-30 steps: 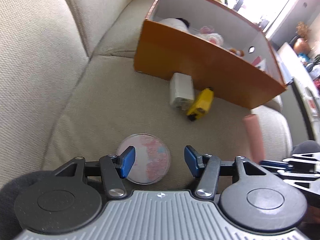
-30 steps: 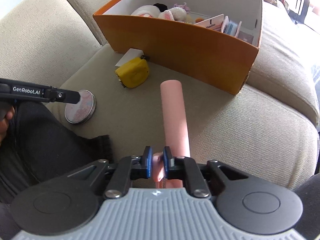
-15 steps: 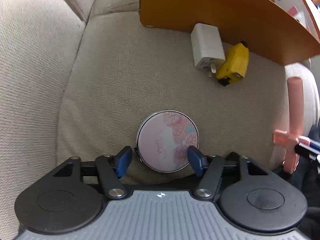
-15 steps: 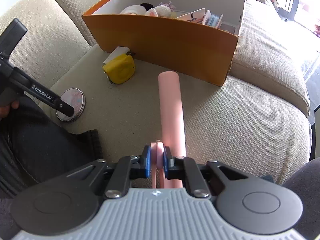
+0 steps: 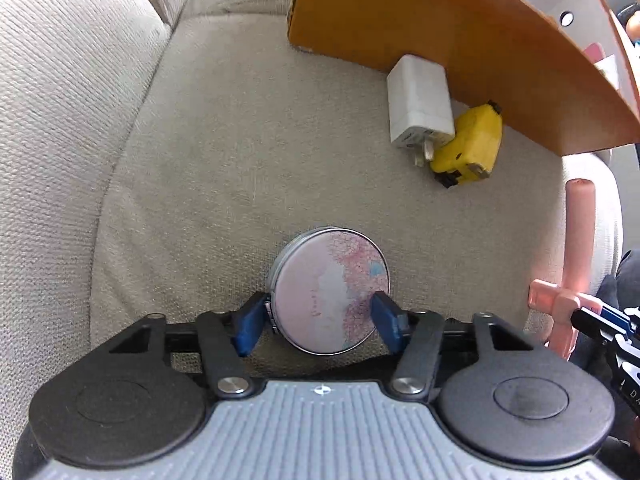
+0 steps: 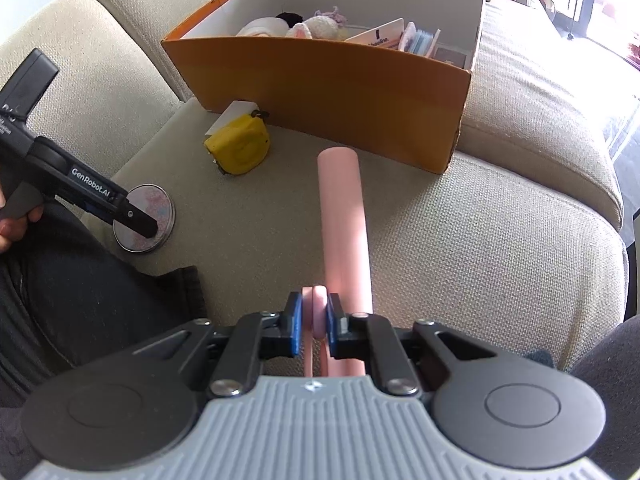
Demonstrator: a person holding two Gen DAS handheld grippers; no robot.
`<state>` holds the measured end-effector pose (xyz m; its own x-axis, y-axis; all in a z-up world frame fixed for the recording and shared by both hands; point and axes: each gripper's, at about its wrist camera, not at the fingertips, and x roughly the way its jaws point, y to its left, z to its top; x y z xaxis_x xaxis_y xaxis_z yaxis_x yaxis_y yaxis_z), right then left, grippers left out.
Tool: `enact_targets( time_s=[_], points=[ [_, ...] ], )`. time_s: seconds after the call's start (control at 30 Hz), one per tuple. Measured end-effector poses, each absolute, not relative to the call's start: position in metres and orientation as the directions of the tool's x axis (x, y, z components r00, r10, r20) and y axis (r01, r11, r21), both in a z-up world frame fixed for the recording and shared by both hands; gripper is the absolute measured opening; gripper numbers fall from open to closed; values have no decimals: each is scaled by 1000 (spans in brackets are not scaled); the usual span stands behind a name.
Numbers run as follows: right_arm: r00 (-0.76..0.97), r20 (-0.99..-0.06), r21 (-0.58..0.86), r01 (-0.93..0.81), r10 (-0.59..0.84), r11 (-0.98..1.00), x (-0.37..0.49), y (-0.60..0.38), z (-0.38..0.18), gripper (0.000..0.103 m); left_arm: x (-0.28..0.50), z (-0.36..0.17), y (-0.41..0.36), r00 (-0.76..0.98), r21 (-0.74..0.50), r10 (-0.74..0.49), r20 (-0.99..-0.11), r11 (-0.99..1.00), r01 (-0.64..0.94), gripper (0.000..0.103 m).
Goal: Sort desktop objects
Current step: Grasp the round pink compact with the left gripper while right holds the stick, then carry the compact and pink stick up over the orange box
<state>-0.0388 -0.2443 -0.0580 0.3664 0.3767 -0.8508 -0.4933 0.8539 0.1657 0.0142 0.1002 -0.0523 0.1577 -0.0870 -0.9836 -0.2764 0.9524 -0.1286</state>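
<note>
A round tin [image 5: 330,290] with a pink patterned lid is seen lying flat on the beige sofa cushion [image 5: 224,168], low in the centre of the left wrist view. It is bracketed by the left gripper [image 5: 316,322], whose blue pads are set at either side of the tin's rim while the jaws are closing; whether the pads press on it yet cannot be told. In the upper right of that view a white charger [image 5: 418,106] and a yellow tape measure [image 5: 470,146] are found touching each other, just beside the wall of an orange cardboard box [image 5: 440,36]. In the right wrist view, a pink tool [image 6: 344,232] with a long cylindrical handle is gripped by its thin crosspiece in the nearly closed right gripper [image 6: 312,320], the handle pointing up the frame toward the box. Soft toys and cards are seen inside the box. A person's dark-clothed leg [image 6: 80,304] is seen at the lower left.
</note>
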Motion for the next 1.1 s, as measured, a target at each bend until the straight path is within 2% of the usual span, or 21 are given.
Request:
enact_targets(
  time_s=[0.17,0.37,0.53,0.73,0.93,1.1],
  points=[
    [364,-853,165,-494,375,854,-39,-243,-57,13,-1,-37,87,254,-99,-34,-967,964,-245,39],
    [360,-855,166,-491,373,855,-37,-243,-57,13,-14,-25,61,342,-112,-41,-939,975,-193,25],
    [356,-856,170,-489,374,855,-35,-243,-57,14,-4,-17,32,386,-79,-24,-922,989,-126,23],
    [355,-854,182,-482,381,857,-34,-243,-57,13,2,-19,21,427,-76,-17,-904,990,-121,23],
    [349,-850,220,-446,395,868,-28,-253,-49,12,-2,-6,20,482,-140,-67,-874,983,-118,15],
    [360,-847,232,-410,390,882,-24,-268,-34,12,-2,19,11,537,-163,-96,-838,983,-78,15]
  ],
)
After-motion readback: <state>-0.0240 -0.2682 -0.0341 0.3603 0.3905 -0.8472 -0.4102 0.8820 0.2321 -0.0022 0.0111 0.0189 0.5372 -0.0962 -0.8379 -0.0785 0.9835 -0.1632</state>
